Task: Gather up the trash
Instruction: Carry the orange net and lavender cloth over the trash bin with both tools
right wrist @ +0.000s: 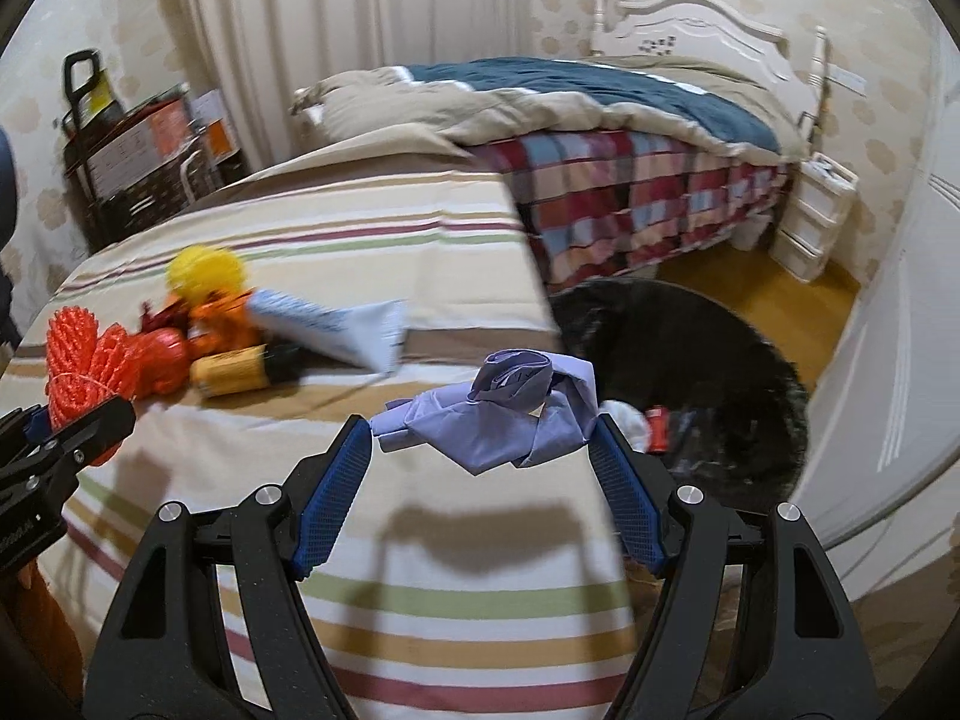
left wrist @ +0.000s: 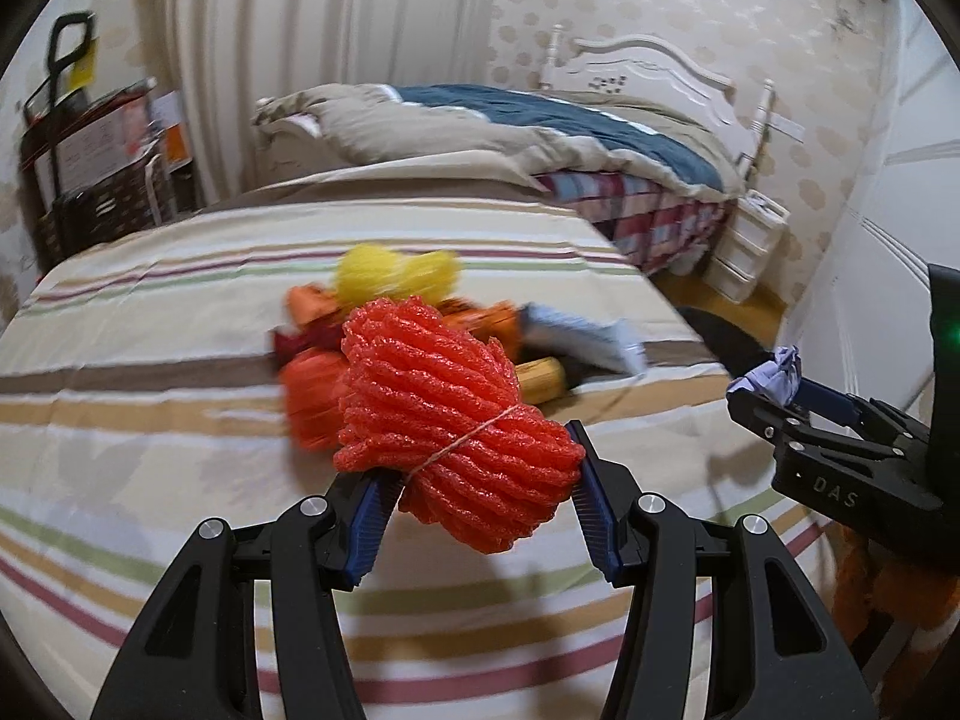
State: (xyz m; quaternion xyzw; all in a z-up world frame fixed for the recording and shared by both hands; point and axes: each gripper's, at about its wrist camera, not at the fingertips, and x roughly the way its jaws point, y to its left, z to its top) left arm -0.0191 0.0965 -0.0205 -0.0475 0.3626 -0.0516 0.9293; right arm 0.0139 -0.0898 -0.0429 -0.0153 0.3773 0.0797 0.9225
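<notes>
My left gripper (left wrist: 483, 468) is shut on a red foam net bundle (left wrist: 450, 414) tied with string, held above the striped bed cover (left wrist: 150, 396). My right gripper (right wrist: 483, 438) is shut on a crumpled purple glove (right wrist: 498, 420), held above the cover's right edge; it also shows in the left wrist view (left wrist: 774, 381). A trash pile lies on the cover: a yellow foam net (right wrist: 207, 273), orange wrappers (right wrist: 225, 324), a white-blue tube (right wrist: 336, 330), a yellow bottle (right wrist: 231, 372). A black trash bag (right wrist: 690, 372) sits open on the floor at the right, with some trash inside.
A second bed with a plaid skirt (right wrist: 630, 192) and blue-beige quilt stands behind. White plastic drawers (right wrist: 810, 222) stand by its headboard. A trolley with boxes (right wrist: 126, 150) stands at the far left. A white wardrobe door (right wrist: 900, 360) lines the right.
</notes>
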